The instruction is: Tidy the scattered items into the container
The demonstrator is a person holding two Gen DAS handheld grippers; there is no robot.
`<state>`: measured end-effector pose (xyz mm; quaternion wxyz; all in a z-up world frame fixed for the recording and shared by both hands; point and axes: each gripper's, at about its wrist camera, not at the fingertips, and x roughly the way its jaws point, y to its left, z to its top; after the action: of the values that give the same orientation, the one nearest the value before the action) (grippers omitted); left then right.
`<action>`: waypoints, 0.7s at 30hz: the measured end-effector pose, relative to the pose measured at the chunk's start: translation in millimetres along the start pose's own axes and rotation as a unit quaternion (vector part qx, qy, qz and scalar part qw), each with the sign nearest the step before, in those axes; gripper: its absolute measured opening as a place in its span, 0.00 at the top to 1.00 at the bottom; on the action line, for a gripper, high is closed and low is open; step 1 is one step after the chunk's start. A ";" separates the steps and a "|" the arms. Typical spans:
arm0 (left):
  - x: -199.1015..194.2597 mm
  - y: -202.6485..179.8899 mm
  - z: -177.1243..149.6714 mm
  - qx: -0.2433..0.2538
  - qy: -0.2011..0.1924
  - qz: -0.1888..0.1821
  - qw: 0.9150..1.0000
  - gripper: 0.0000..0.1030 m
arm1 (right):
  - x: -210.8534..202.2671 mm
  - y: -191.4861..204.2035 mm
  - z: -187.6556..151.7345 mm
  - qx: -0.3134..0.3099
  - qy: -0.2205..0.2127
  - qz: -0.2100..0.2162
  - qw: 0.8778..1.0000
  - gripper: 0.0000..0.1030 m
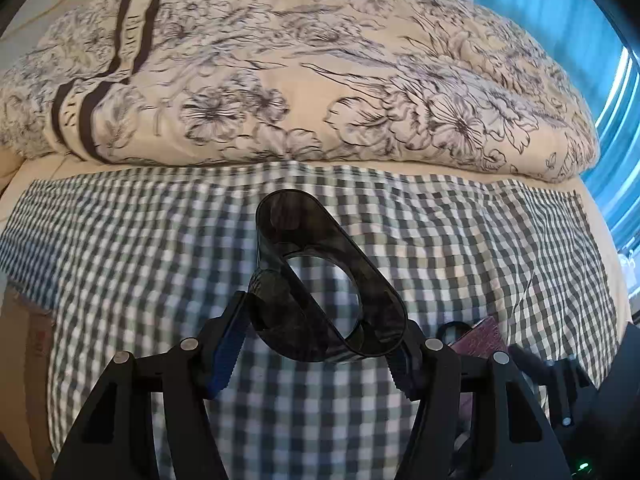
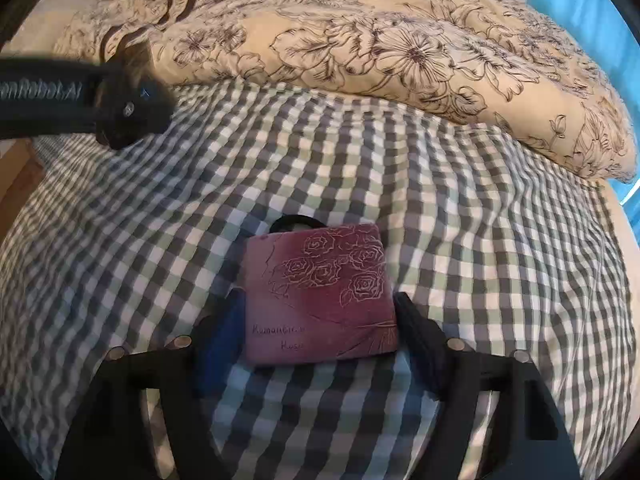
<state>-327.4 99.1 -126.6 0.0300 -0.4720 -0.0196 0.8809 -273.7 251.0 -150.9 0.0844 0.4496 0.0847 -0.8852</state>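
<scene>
Both grippers loaded, no container in sight yet

The left gripper (image 1: 316,344) is clamped on a smoky dark plastic holder (image 1: 320,280) with an oblong wall and a round opening; it is lifted clear of the checked cloth (image 1: 140,240), its long axis running away from the fingers and tilting up to the left. The right gripper (image 2: 320,332) brackets a maroon rose-embossed card case (image 2: 320,296) between its fingers, apparently gripped; its long axis lies across the jaws and its flat face is turned up to the camera. A black loop (image 2: 296,220) peeks out just beyond it. Past both lies the floral quilt (image 2: 400,60). I judge the task early: two items are in hand, nothing visibly stowed.
</scene>
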 end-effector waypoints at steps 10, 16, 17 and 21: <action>-31.1 8.7 -28.0 0.019 0.001 0.010 1.000 0.38 | -61.3 13.0 -14.9 0.047 -0.028 0.027 0.998 0.31; -83.8 14.5 -30.9 0.022 -0.028 0.014 0.999 0.38 | -116.5 25.4 -11.0 0.053 -0.063 0.043 0.996 0.39; -95.8 16.0 -31.3 0.022 -0.036 0.015 0.999 0.38 | -125.6 27.4 -8.3 0.054 -0.066 0.049 0.995 0.52; -137.3 25.6 -33.7 0.022 -0.061 0.018 0.998 0.38 | -149.4 37.3 -4.6 0.057 -0.063 0.058 0.995 0.71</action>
<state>-224.4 64.0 -32.8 0.0234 -0.4169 0.0061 0.9086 -174.8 226.7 -35.4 0.1148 0.4011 0.0019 -0.9088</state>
